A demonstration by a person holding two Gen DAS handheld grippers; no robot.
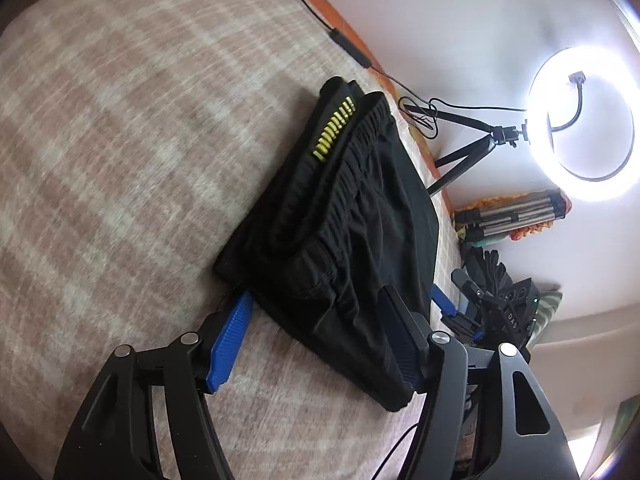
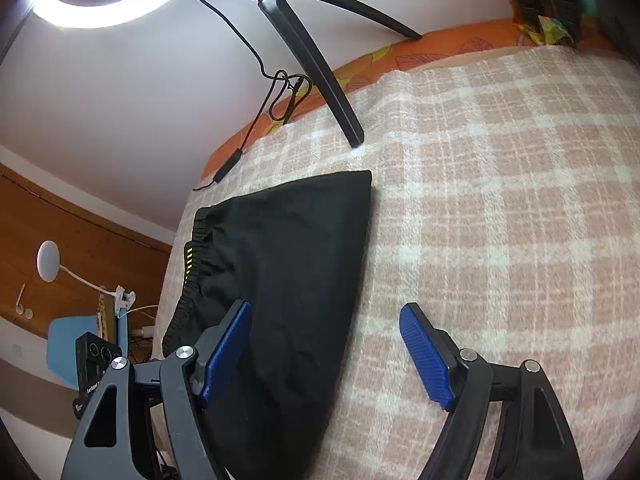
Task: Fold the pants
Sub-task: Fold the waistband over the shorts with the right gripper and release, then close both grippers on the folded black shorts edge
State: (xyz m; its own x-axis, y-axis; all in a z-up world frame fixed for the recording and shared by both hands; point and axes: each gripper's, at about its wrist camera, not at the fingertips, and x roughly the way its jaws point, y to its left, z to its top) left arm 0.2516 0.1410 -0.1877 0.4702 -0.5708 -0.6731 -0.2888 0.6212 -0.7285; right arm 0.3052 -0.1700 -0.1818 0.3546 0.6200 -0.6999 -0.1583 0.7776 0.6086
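Our black pants lie folded into a compact stack on the plaid blanket of the bed, waistband uppermost on the left side. Both tools stand spread: the left tool straddles the near corner, the right tool has one finger over the cloth, one beside it. We judge the fabric light, limp and slippery, so we would pinch through all layers at the folded edge.

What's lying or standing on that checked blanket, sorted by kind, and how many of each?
Black folded pants: 1
Ring light on its tripod: 1
Black cable at the blanket's edge: 1
Handheld grippers over it, left gripper and right gripper, both open: 2
Total: 5
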